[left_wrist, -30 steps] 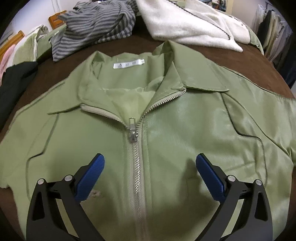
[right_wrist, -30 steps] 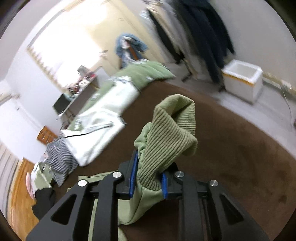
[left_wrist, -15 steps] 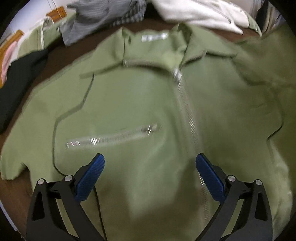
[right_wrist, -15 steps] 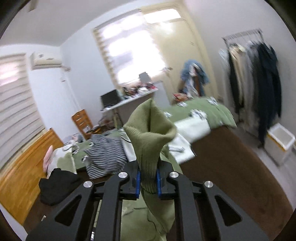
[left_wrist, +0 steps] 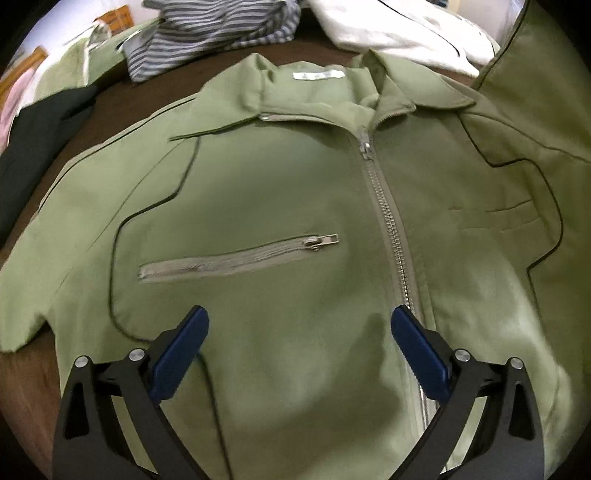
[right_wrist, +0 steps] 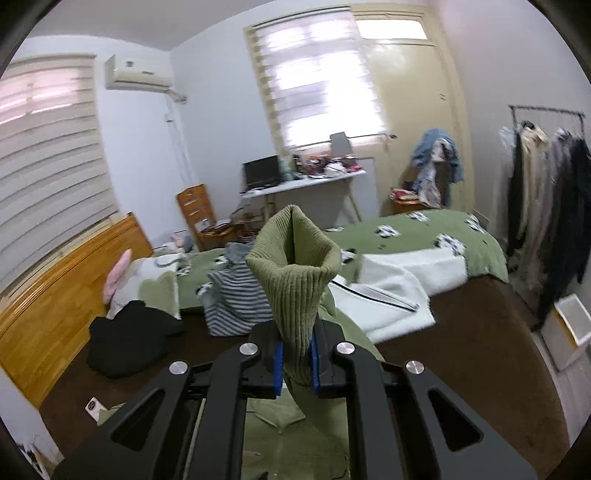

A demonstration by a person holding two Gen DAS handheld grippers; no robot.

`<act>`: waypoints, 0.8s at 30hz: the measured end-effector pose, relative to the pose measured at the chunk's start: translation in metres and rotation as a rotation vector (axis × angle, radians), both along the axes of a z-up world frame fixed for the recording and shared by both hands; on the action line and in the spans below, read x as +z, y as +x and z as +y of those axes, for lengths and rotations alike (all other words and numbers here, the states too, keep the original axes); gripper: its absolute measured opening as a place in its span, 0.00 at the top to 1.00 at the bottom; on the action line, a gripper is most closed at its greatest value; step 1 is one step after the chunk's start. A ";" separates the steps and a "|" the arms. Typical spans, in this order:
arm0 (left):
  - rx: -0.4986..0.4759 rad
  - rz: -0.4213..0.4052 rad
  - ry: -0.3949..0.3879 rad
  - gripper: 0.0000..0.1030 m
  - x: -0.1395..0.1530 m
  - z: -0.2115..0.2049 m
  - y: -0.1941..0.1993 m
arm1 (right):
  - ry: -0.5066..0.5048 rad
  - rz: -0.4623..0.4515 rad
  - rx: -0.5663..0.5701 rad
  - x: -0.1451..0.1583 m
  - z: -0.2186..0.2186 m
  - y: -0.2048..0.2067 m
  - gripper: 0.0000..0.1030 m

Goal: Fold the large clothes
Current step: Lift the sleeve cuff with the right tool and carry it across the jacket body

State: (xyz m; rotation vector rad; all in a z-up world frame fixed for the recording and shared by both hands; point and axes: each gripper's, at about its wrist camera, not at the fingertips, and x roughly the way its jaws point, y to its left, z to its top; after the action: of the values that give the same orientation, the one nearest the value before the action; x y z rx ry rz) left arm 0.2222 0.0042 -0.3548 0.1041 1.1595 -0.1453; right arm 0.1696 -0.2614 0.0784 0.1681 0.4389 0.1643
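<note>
A green zip-up jacket (left_wrist: pixel 288 206) lies front-up on the brown bed cover (left_wrist: pixel 110 107), collar at the far side. My left gripper (left_wrist: pixel 295 332) is open and empty, hovering over the jacket's lower front beside the main zipper (left_wrist: pixel 388 221). My right gripper (right_wrist: pixel 295 360) is shut on the jacket's ribbed green cuff (right_wrist: pixel 295 280) and holds the sleeve up above the bed. The lifted sleeve shows at the top right of the left wrist view (left_wrist: pixel 535 74). Part of the jacket (right_wrist: pixel 295 435) lies below the right gripper.
A striped garment (left_wrist: pixel 210 33), a white fleece garment (left_wrist: pixel 399 29) and a black garment (left_wrist: pixel 33 147) lie on the bed beyond and left of the jacket. A clothes rack (right_wrist: pixel 546 192), a desk (right_wrist: pixel 303 181) and a white box (right_wrist: pixel 569 325) stand around the bed.
My right gripper has raised the cuff and swung to face the room. My left gripper has shifted left over the jacket, from the main zipper toward the chest pocket zipper.
</note>
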 end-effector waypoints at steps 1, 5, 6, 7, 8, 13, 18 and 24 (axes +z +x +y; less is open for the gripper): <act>0.005 -0.001 -0.003 0.06 0.002 0.003 -0.002 | -0.001 -0.007 0.021 0.008 0.011 0.001 0.90; -0.010 0.005 0.023 0.06 0.008 0.014 -0.014 | -0.014 -0.040 0.091 0.038 0.054 0.005 0.90; -0.020 0.009 0.035 0.06 0.007 0.017 -0.017 | -0.011 -0.048 0.113 0.045 0.066 0.006 0.90; -0.027 0.013 0.043 0.06 0.005 0.019 -0.020 | -0.011 -0.055 0.129 0.050 0.076 0.008 0.90; -0.033 0.019 0.051 0.06 0.002 0.022 -0.022 | -0.015 -0.065 0.149 0.056 0.088 0.010 0.90; -0.043 0.049 0.020 0.05 -0.017 0.035 -0.025 | -0.025 -0.090 0.234 0.074 0.145 0.021 0.90; -0.072 0.005 0.007 0.05 -0.020 0.037 -0.030 | -0.053 -0.086 0.314 0.074 0.200 0.032 0.90; -0.080 -0.005 -0.017 0.06 -0.016 0.042 -0.033 | -0.030 -0.070 0.357 0.072 0.230 0.036 0.90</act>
State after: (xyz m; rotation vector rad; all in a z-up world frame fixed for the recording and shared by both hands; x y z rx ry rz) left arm 0.1888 0.0461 -0.3711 0.1361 1.1491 -0.2253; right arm 0.2058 -0.0311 0.1501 0.0530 0.3983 0.5122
